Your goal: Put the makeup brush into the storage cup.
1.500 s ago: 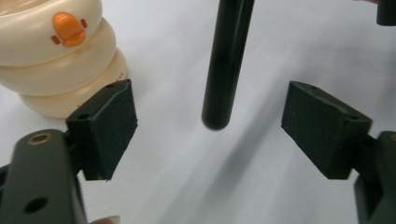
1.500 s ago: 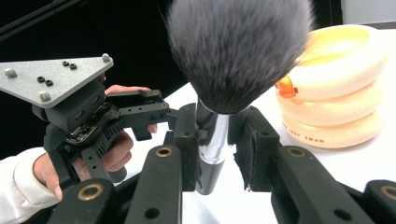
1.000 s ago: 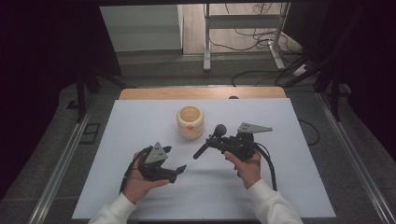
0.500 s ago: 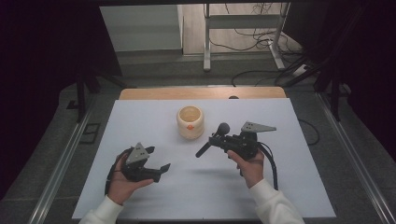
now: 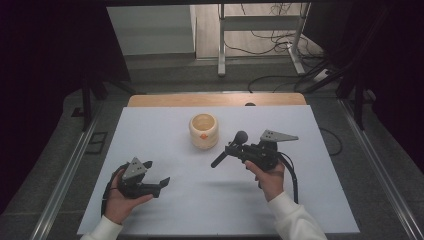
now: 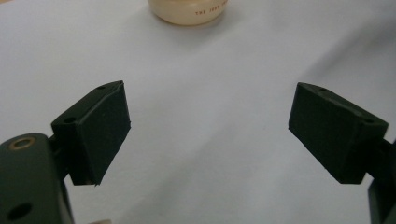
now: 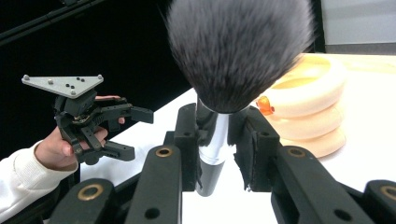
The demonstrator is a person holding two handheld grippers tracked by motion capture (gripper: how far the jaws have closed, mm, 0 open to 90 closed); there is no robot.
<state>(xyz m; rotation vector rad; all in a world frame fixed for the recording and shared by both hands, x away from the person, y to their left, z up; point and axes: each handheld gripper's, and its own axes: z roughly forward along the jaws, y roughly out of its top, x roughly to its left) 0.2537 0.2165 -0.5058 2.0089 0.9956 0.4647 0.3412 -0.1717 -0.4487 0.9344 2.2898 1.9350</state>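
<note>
A makeup brush [image 5: 235, 144] with a dark bristle head and a silver ferrule [image 7: 212, 140] is clamped in my right gripper [image 5: 231, 150], held above the table's middle right. In the right gripper view the jaws press on the ferrule and the bristles [image 7: 238, 46] fan out above. A cream ribbed cup [image 5: 204, 131] with an orange mark stands just left of the brush, and its base is at the top of the left gripper view [image 6: 191, 11]. My left gripper [image 5: 162, 182] is at the near left, low over the table. It is open [image 6: 210, 121] and holds nothing.
The white tabletop [image 5: 165, 145] has a wooden strip [image 5: 215, 99] along its far edge. Beyond it are a dark floor, cables and a metal stand [image 5: 260, 37]. My left gripper [image 7: 140, 133] and its hand are in front of a black backdrop in the right gripper view.
My left gripper has moved left and toward the near edge, still open. The right gripper and the brush have stayed in place.
</note>
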